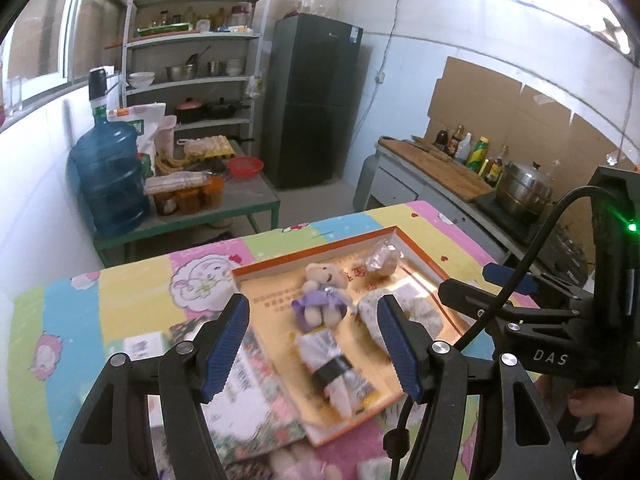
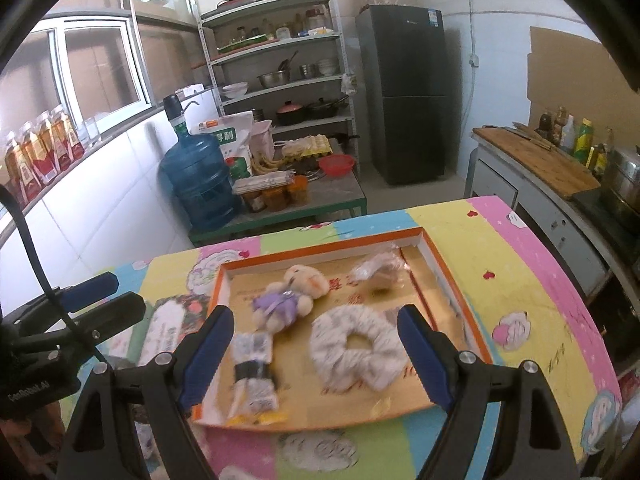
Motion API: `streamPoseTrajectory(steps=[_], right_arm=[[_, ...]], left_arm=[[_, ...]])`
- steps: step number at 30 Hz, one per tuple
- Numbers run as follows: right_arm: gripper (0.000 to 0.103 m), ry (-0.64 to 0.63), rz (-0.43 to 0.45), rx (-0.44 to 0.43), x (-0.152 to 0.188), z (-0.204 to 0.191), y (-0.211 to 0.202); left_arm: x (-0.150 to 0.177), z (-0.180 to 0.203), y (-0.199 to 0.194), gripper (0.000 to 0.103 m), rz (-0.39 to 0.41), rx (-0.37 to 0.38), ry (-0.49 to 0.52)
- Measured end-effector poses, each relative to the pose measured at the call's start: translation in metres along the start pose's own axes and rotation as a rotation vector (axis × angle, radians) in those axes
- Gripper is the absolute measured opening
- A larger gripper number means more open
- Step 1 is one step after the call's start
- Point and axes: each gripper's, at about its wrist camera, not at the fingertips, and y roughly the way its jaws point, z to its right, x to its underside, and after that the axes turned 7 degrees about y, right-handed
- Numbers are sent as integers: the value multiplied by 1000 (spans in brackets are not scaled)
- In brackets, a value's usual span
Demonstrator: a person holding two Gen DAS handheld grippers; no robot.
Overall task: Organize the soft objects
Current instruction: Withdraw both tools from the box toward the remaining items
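Surface: one table (image 2: 520, 280) covered by a pastel cartoon-print cloth is seen ahead of both tools, in a kitchen.
Background, counted: one blue water jug (image 2: 198, 182), one shelf rack (image 2: 280, 60) and one dark fridge (image 2: 406, 92) are ranged left to right beyond the table.
Left gripper (image 1: 314, 342): its jaws are spread wide, with nothing held between them; it is poised above the near left part of the tray.
Packet: one flowered flat packet (image 1: 256, 396) is seen below the left gripper's left finger, beside the tray on the cloth.
Tray (image 2: 444, 268): one orange-rimmed shallow box lid is lying on the cloth beneath both tools.
Soft objects in the tray, counted: four. One small banded plush (image 2: 254, 372) lies just inside the right gripper's left finger; one bear in a purple dress (image 2: 286, 298) lies beyond it; one white scrunchie (image 2: 356, 346) sits between the right gripper's fingers; one clear-wrapped item (image 2: 378, 270) lies farthest ahead.
Right gripper (image 2: 316, 356): its jaws are set wide apart and nothing is gripped.
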Motion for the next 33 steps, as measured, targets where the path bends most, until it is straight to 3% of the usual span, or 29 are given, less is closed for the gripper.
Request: streamPoseTrajectory(steps=[17, 22, 28, 33], right_arm=[[84, -13, 58, 29, 52, -67, -70], [84, -22, 55, 31, 66, -78, -82], [84, -36, 43, 33, 82, -89, -87], [84, -30, 10, 38, 98, -91, -83]], left_arm=[[47, -55, -89, 68, 67, 0, -19], [62, -70, -105, 68, 86, 31, -15], [86, -76, -113, 68, 89, 163, 73], [117, -75, -107, 68, 67, 333, 249]])
